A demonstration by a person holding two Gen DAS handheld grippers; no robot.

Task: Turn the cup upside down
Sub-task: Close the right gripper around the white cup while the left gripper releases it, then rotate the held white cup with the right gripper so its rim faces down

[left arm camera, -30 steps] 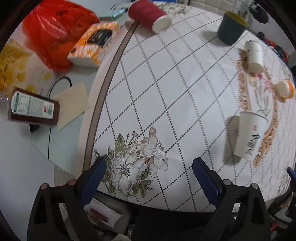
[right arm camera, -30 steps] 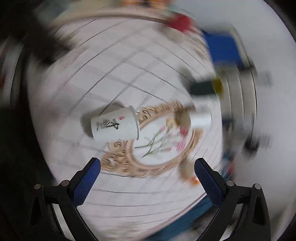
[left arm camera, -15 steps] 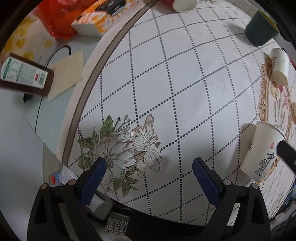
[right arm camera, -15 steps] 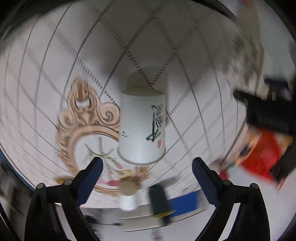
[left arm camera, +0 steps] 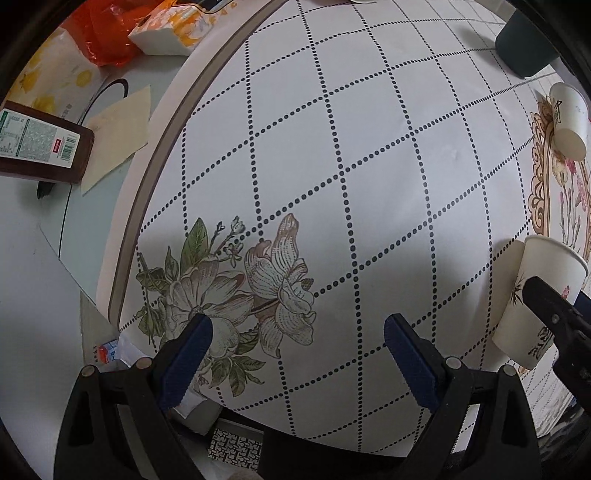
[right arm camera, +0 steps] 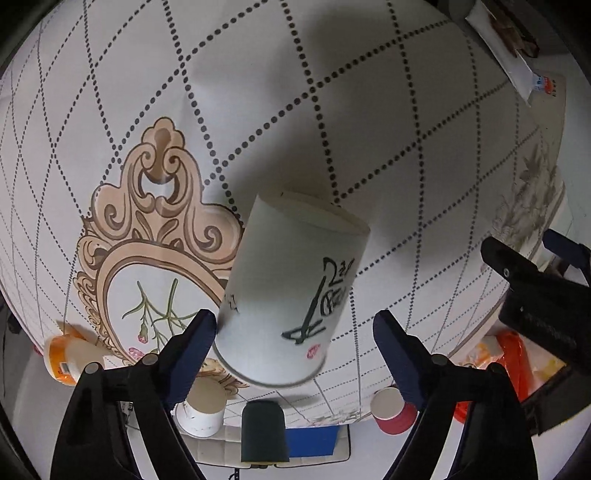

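A white paper cup with black calligraphy [right arm camera: 291, 295] stands upright on the patterned tablecloth [right arm camera: 369, 122]; the right wrist view is turned upside down. My right gripper [right arm camera: 293, 328] is open, its blue pads either side of the cup near the rim, left pad close to the wall, right pad apart. The same cup [left arm camera: 535, 295] shows at the right edge of the left wrist view, with the right gripper's black finger in front of it. My left gripper [left arm camera: 297, 338] is open and empty over the flower print [left arm camera: 236, 284], left of the cup.
Another white paper cup [left arm camera: 567, 122] lies on its side, a dark green cup [left arm camera: 524, 40] behind it. A red cup [right arm camera: 393, 411], an orange cup [right arm camera: 62, 354], a brown bottle [left arm camera: 40, 147], a tissue pack [left arm camera: 173, 33] and a red bag [left arm camera: 107, 33] lie around the cloth.
My right gripper has moved in on the cup, which now sits between its open fingers. My left gripper has drifted lower and nearer the cloth's edge.
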